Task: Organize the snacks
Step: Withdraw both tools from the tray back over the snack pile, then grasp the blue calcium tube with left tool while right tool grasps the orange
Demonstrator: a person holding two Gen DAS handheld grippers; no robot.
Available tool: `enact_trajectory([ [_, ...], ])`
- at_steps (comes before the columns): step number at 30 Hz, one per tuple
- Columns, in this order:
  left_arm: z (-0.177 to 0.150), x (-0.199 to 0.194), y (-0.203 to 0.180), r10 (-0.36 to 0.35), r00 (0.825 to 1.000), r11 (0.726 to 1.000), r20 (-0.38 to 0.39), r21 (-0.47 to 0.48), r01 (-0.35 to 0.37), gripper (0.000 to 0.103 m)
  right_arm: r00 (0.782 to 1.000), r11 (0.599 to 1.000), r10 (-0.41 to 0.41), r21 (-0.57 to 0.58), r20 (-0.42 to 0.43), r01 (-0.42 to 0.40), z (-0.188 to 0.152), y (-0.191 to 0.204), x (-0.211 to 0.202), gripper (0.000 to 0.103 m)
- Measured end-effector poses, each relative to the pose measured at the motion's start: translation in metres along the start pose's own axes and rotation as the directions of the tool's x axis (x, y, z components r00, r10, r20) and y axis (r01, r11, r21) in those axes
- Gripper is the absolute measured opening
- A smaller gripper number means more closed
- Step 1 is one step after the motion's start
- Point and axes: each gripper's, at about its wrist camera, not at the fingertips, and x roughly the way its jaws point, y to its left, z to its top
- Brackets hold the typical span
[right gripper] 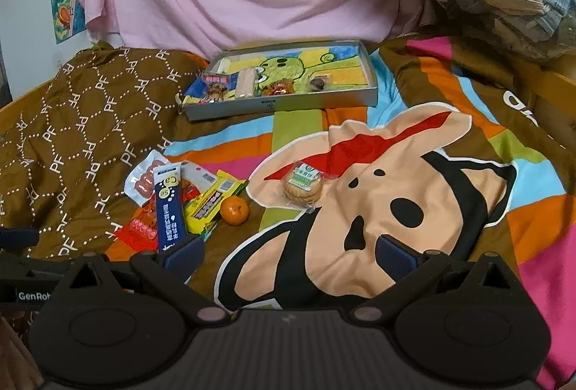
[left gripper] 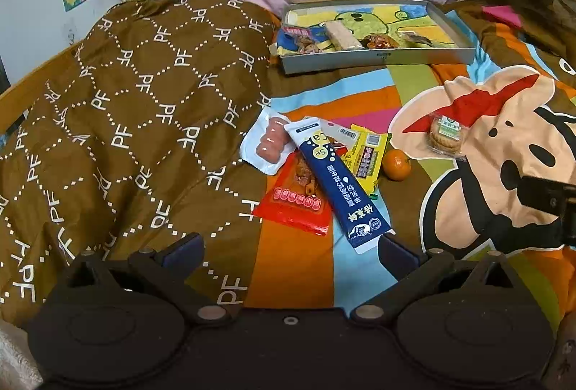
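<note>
Your left tool, fingers apart and empty, sits just short of the long navy-blue stick sachet, whose long axis runs away toward the shallow grey tray.

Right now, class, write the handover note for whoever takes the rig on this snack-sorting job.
Left tool: open, empty, just short of the blue stick pack.
Right tool: open, empty, over the bedspread.
Done: a few snacks lie in the grey tray.
Left: the pile of sausage pack, red pack, blue stick pack and yellow pack; the tangerine; the biscuit pack.
</note>
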Motion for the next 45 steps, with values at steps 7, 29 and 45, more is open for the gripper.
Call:
enact_trajectory([
  [7,0.002,0.007,0.001,0.0,1.0,1.0,-0.031,-0.012,0.0,0.102,0.999,0.999,0.019,-0.034,-0.031,-0.02,0.0,0.006,0.005,0.103],
  [29,0.039,0.041,0.015,-0.061,0.98,0.993,-0.188,0.09,0.079,0.102,0.983,0.973,0.116,-0.184,-0.14,-0.141,0.011,0.02,0.027,0.103],
  [45,0.061,0.107,0.017,-0.228,0.963,0.974,-0.145,-0.035,0.226,0.102,0.984,0.873,0.163,-0.456,-0.067,-0.176,0.014,0.048,0.09,0.103],
])
